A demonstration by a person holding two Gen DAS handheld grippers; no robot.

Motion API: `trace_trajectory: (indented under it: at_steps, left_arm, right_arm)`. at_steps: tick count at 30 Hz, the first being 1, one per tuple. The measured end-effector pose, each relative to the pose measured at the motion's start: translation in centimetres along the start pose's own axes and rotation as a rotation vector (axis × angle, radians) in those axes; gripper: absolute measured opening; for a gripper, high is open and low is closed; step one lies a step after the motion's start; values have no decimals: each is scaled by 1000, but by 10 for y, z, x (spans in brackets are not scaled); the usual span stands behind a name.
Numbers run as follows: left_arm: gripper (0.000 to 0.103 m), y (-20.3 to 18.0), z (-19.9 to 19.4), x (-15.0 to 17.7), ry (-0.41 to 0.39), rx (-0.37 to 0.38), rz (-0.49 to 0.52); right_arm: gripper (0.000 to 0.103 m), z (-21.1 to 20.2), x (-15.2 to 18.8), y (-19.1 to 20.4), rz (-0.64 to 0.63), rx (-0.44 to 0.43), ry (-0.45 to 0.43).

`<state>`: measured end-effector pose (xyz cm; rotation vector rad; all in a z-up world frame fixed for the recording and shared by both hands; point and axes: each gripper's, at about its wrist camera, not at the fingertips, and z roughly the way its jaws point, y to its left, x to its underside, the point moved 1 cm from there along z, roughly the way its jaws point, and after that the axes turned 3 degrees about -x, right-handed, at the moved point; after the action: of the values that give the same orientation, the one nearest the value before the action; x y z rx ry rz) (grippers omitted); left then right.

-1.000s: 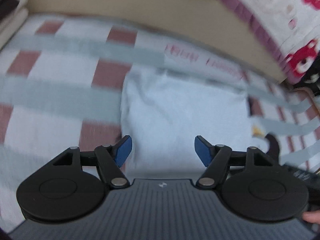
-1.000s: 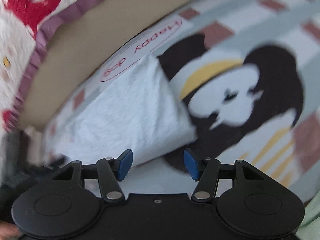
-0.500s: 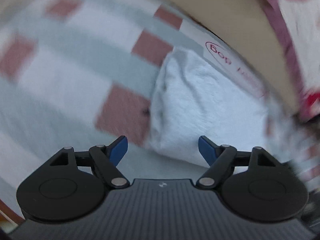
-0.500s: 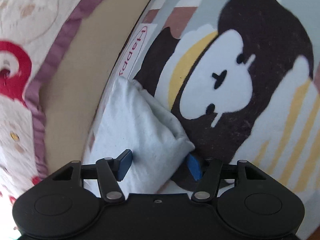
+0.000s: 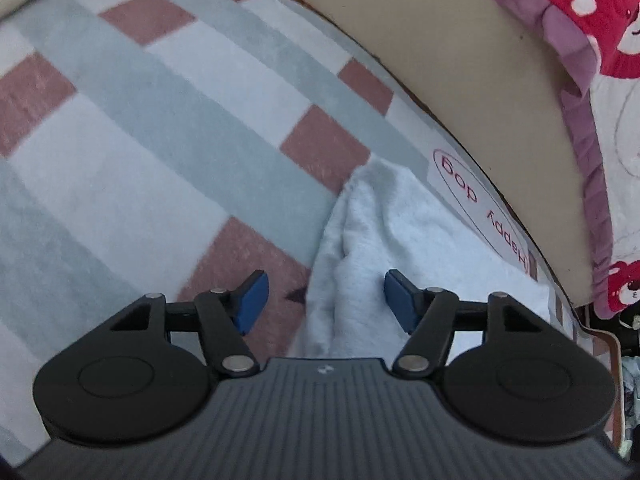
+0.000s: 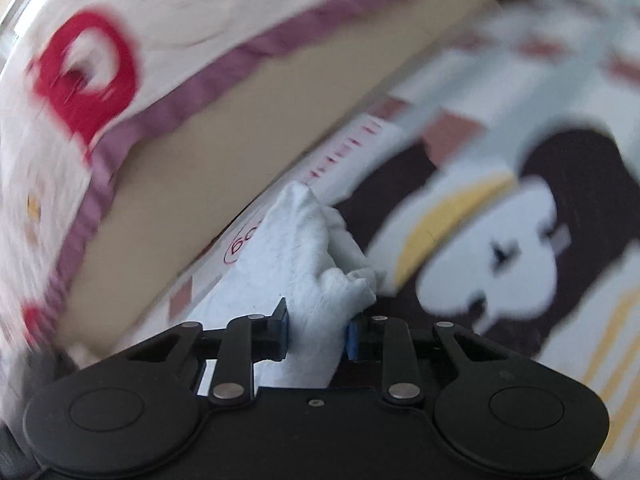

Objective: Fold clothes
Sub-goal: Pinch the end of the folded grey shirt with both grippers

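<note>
A folded white garment [image 5: 404, 236] lies on a checked blanket [image 5: 160, 152] beside a bed. In the left wrist view its near left edge bunches up between the blue pads of my left gripper [image 5: 326, 300]; the jaws are closing, and the pads stand clear of the cloth on both sides. In the right wrist view the same white garment [image 6: 308, 264] is pinched and lifted into a peak by my right gripper [image 6: 316, 330], whose closing jaws press on the cloth from both sides.
The tan side of the bed [image 5: 480, 80] runs along the far edge, with a white quilt with red bears and purple trim [image 5: 600, 40] hanging over it. The blanket carries a large dark cartoon dog print [image 6: 512, 240] and a "Happy dog" label [image 5: 480, 212].
The right gripper went from open beside the garment's corner to pinching it and raising it. The left gripper rolled, dropped closer to the garment's left edge and narrowed a little.
</note>
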<state>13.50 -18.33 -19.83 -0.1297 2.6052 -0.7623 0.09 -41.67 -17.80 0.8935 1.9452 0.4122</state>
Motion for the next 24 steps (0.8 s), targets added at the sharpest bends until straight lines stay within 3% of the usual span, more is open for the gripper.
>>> trace_trajectory:
  at_steps: [2, 4, 8, 11, 16, 18, 19, 20, 22, 23, 24]
  left_arm:
    - [64, 1, 0, -1, 7, 21, -4]
    - [65, 2, 1, -2, 23, 46, -12]
    - [67, -17, 9, -10, 16, -8, 143]
    - [73, -37, 20, -12, -19, -96, 328]
    - [86, -39, 36, -27, -76, -57, 268]
    - [76, -41, 41, -28, -62, -21, 267]
    - [47, -41, 43, -28, -40, 10, 264]
    - [33, -41, 45, -28, -18, 42, 260]
    - [19, -45, 38, -24, -41, 17, 273]
    - [17, -47, 33, -22, -59, -3, 282]
    - [17, -57, 25, -15, -92, -27, 330]
  right_arm:
    - [31, 4, -1, -6, 18, 7, 16]
    - [33, 8, -1, -25, 149, -13, 48]
    - [40, 14, -2, -48, 340, -52, 76]
    - [47, 16, -3, -45, 315, -46, 86]
    - [53, 24, -2, -38, 291, -47, 143]
    - [55, 26, 1, -38, 307, -57, 167]
    - [55, 27, 2, -38, 306, -62, 175]
    - [55, 28, 3, -37, 298, -65, 175]
    - [51, 30, 2, -34, 249, -63, 160]
    - [38, 28, 0, -28, 191, -54, 136]
    - [36, 25, -3, -19, 107, -40, 108]
